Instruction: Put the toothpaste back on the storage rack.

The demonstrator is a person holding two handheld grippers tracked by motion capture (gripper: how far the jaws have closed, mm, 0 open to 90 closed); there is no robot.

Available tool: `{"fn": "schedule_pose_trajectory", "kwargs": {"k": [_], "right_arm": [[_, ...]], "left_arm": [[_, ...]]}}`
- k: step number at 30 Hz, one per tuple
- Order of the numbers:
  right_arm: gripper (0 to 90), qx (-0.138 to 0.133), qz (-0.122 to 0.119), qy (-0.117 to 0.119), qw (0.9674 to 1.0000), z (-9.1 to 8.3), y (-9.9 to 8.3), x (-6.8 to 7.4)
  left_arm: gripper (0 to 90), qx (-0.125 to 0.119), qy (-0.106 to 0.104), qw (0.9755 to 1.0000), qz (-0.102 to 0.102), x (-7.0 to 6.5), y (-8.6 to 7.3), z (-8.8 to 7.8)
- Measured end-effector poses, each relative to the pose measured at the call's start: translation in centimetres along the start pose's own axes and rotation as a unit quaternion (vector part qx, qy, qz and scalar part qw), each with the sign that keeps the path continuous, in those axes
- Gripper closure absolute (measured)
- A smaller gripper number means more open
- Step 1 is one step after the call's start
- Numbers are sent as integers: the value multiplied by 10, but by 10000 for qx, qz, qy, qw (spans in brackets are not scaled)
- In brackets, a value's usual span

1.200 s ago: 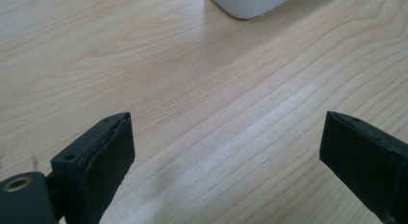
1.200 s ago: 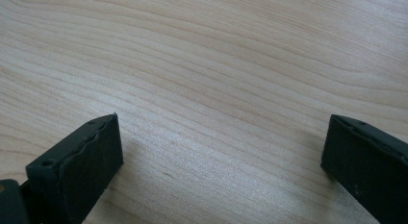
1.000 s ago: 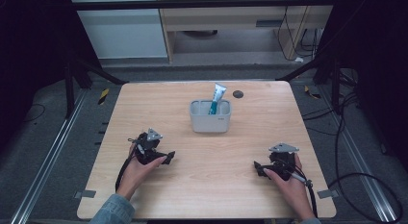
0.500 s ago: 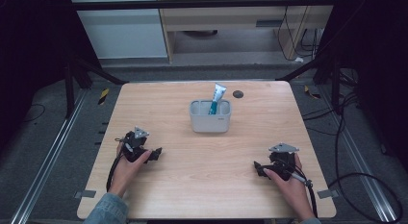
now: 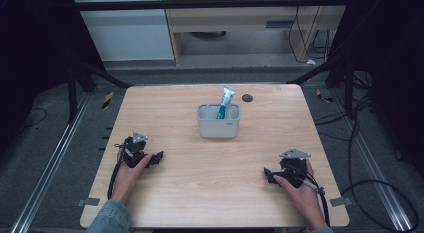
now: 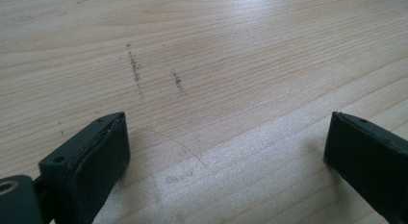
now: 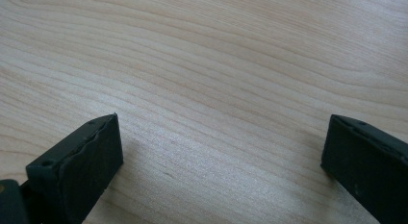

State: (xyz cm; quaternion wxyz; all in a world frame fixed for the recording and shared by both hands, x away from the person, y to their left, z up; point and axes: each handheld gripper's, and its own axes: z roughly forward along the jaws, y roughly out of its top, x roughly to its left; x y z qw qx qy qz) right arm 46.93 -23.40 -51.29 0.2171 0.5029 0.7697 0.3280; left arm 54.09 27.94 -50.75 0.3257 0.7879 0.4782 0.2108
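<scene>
Both hand-held grippers, left (image 5: pixel 159 157) and right (image 5: pixel 268 173), wide open, empty, lower frame; blue-white tube (image 5: pixel 224 102) already in grey plastic bin (image 5: pixel 218 127), centre tabletop (image 5: pixel 175 193).

Two forearms reach in from the near edge of the table, each hand wrapped around a black gripper; the left gripper (image 5: pixel 159 157) lies low at the left side, its jaws spread wide (nothing between them but bare wood); the right gripper (image 5: pixel 268 173) rests low at the right, jaws equally parted, tips pointing inward; a cable trails back along each wrist.
</scene>
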Motion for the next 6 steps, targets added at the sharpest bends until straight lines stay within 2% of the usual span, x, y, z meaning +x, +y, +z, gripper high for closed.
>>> {"fn": "schedule_pose_trajectory", "kwargs": {"k": [6], "right_arm": [[9,-1,-12,-7,10000,0,0,0]], "left_arm": [[0,17,-2,10000,-14,1,0,0]]}}
